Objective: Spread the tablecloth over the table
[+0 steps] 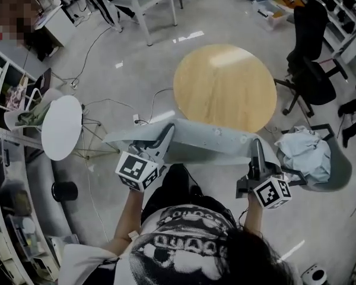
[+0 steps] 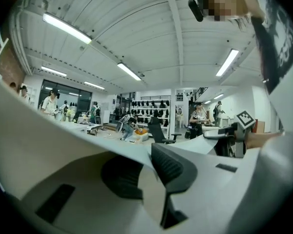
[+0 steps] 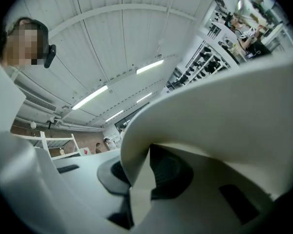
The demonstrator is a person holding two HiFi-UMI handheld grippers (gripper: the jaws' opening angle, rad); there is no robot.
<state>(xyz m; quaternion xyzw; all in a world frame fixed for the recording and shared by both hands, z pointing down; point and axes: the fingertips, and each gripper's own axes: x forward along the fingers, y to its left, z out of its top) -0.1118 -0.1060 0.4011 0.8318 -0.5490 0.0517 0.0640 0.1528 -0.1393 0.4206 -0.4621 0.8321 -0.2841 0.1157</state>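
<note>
No words, brand names or numbers can be read anywhere. The person's dark shirt, at the bottom centre of the head view, has a white print with a band of letters too warped to make out. The cube on the left gripper and the cube on the right gripper show only black-and-white square code patterns, no lettering.

Light: bright and even; you're lit by ceiling tubes overhead
Glare: white streaks on the floor, a pale sheen on the round table
Shadows: faint, soft
Focus: the tablecloth close to your gripper lenses is blurred
Edges: your gripper views bend strongly, corners black
</note>
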